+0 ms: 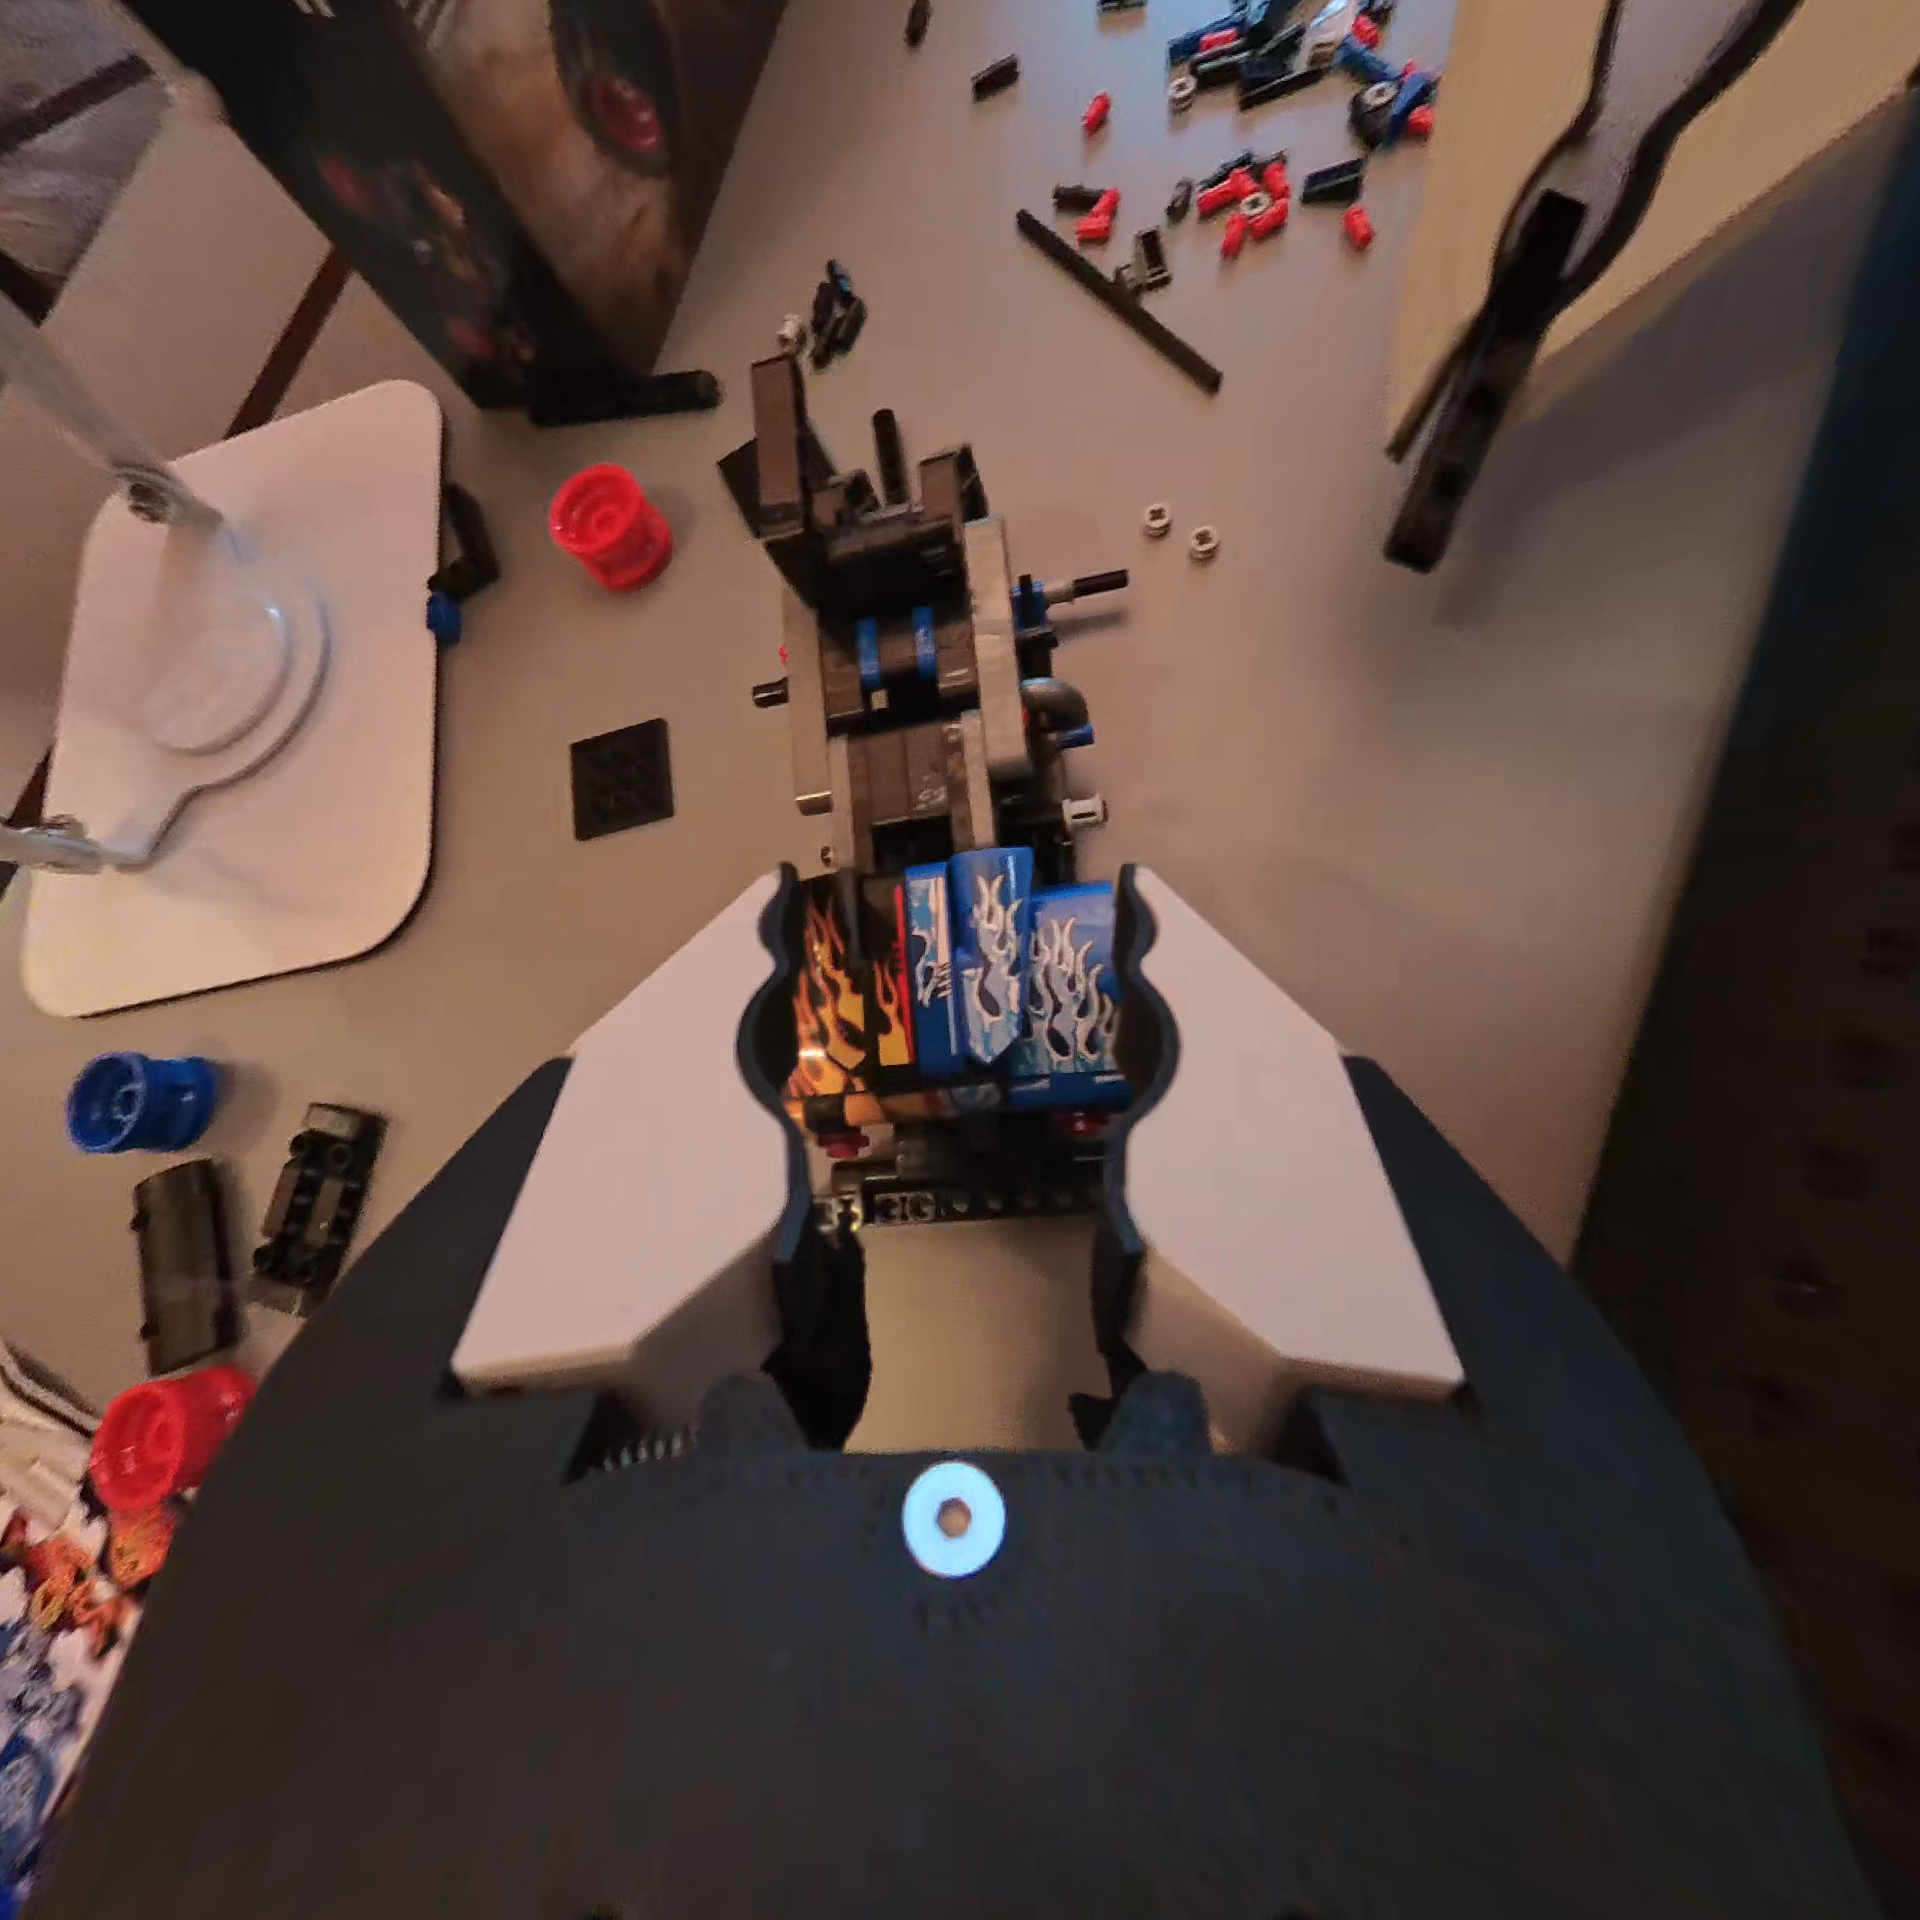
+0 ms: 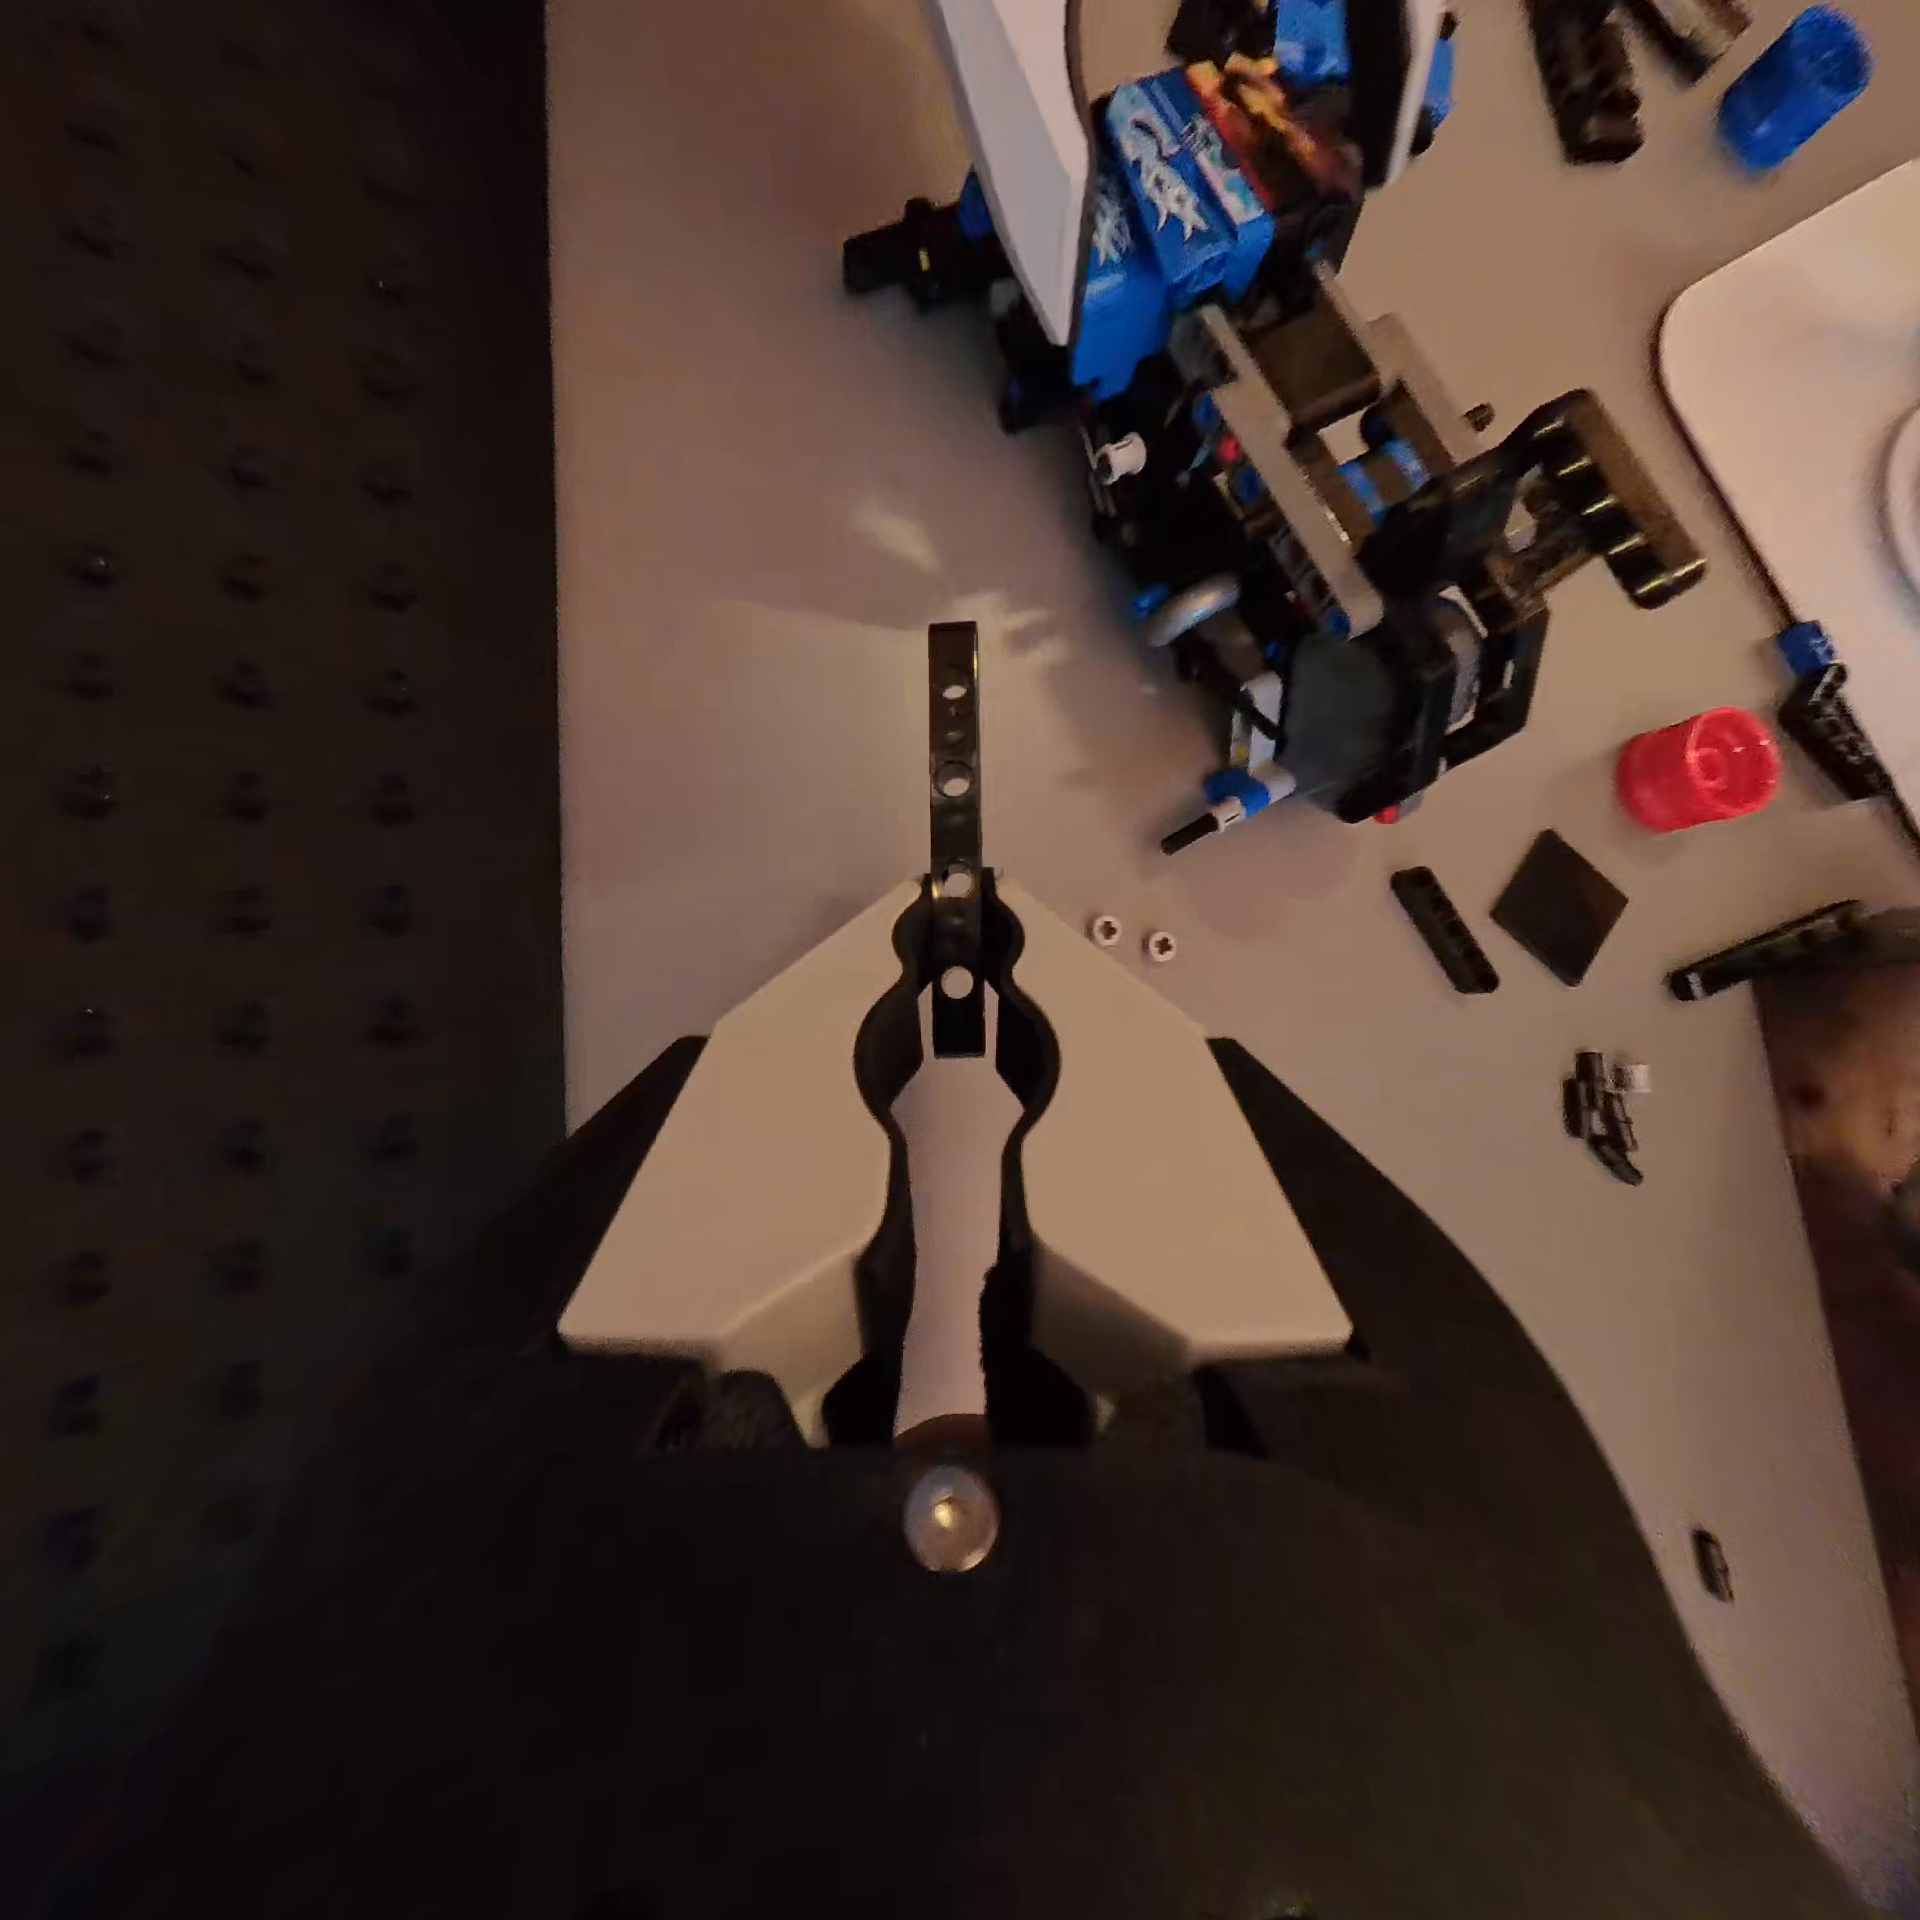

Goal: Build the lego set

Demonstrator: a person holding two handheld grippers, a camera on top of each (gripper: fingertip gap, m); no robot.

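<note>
A half-built lego vehicle (image 1: pixel 914 665) of black, grey and blue parts lies on the grey table. My left gripper (image 1: pixel 956 894) is shut on its end with the blue and orange flame panels (image 1: pixel 997 977). The vehicle also shows in the right wrist view (image 2: pixel 1351 499), with the left gripper's white finger (image 2: pixel 1029 166) on it. My right gripper (image 2: pixel 956 894) is shut on a thin black beam with holes (image 2: pixel 954 790), which sticks straight out ahead, above the table left of the vehicle. That beam and gripper show at the upper right of the left wrist view (image 1: pixel 1496 332).
Red wheel hubs (image 1: pixel 611 525) (image 1: pixel 156 1439), a blue hub (image 1: pixel 135 1101), a black square plate (image 1: pixel 621 777) and black tyres (image 1: pixel 187 1257) lie left. A heap of loose parts (image 1: pixel 1247 135) lies far right. The set's box (image 1: pixel 468 177), a white pad (image 1: pixel 260 707) and a dark studded board (image 2: pixel 260 727) border the area.
</note>
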